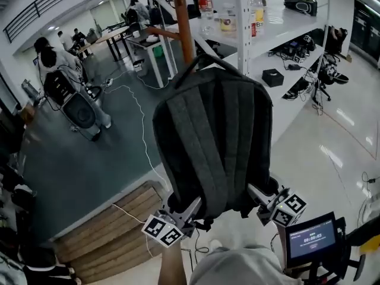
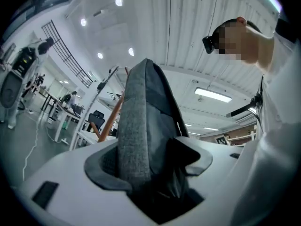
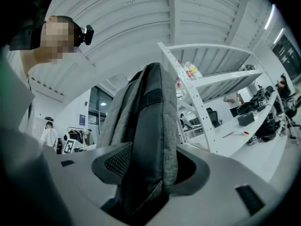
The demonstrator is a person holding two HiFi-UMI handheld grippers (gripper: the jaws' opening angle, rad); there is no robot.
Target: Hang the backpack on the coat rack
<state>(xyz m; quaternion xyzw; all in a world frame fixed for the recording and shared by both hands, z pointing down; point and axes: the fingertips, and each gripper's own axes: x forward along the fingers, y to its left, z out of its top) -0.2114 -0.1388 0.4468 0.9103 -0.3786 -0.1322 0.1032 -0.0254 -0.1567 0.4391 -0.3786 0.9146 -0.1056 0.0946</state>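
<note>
A dark grey backpack [image 1: 217,141] is held up in front of me, straps facing me, its top loop [image 1: 200,61] close to the wooden pole of the coat rack [image 1: 183,22]. Whether the loop rests on a peg I cannot tell. My left gripper [image 1: 191,209] grips the bag's lower left corner, and my right gripper [image 1: 259,196] grips the lower right corner. In the left gripper view the backpack [image 2: 146,126] fills the gap of the left gripper [image 2: 150,173], with the rack pole [image 2: 110,121] behind. In the right gripper view the backpack [image 3: 150,126] sits pressed inside the right gripper [image 3: 150,166].
A white shelf unit [image 1: 243,22] with bottles stands right behind the rack, over a white bench [image 1: 291,64] with gear. Wooden steps [image 1: 113,230] lie at the lower left. A small screen [image 1: 312,239] sits at the lower right. People work at desks at the far left.
</note>
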